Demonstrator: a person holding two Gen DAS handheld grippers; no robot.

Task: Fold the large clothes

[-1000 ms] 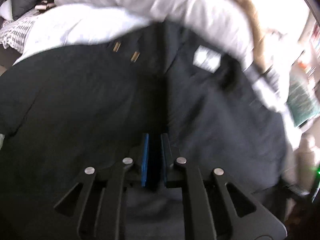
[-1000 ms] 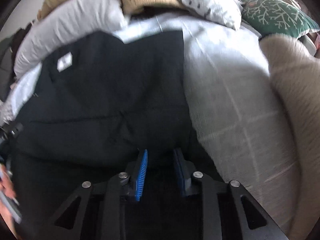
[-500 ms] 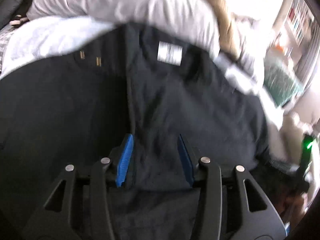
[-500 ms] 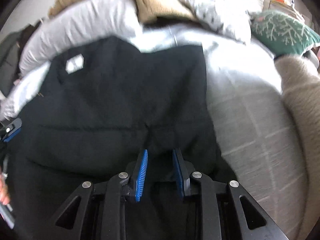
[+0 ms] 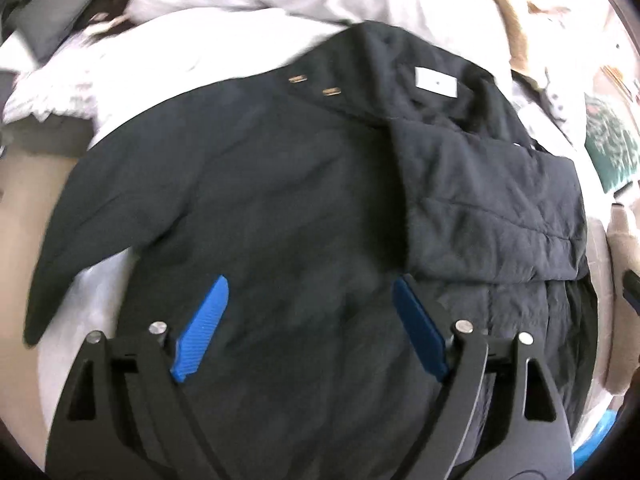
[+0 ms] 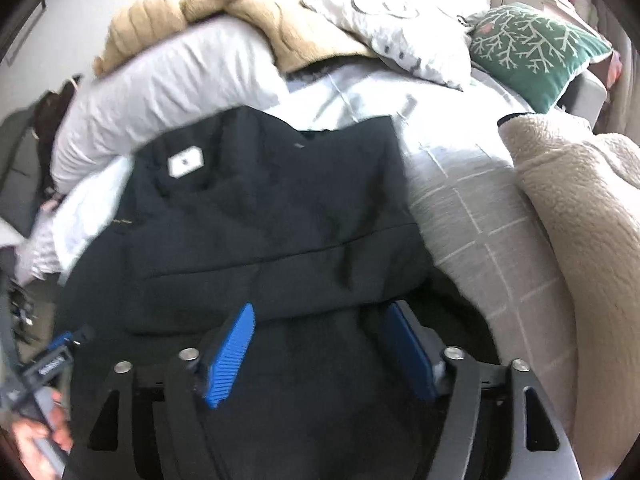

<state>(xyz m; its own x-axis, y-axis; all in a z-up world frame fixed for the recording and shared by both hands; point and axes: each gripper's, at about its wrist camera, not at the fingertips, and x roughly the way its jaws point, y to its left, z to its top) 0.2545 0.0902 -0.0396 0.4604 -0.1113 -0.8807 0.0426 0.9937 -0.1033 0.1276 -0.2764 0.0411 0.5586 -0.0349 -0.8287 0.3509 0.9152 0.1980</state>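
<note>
Hovering above the bed [image 6: 460, 200], the left gripper [image 5: 308, 320] and right gripper [image 6: 324, 344] were both opening, jaws spread with nothing pinched. Beneath and ahead of each lay the black jacket [image 5: 300, 200], one side folded over.

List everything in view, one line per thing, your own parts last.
jacket: one, black, spread on the bed, one side folded over.
label: one, white, inside the jacket's collar.
bedsheet: one, pale grey checked, under the jacket.
pillow: one, white, behind the jacket.
blanket: one, tan, atop the pillow.
cushion: one, green, white branch pattern, far right.
fleece throw: one, cream, right edge.
left gripper: blue fingers opening, nothing held.
right gripper: blue fingers opening, nothing held.
</note>
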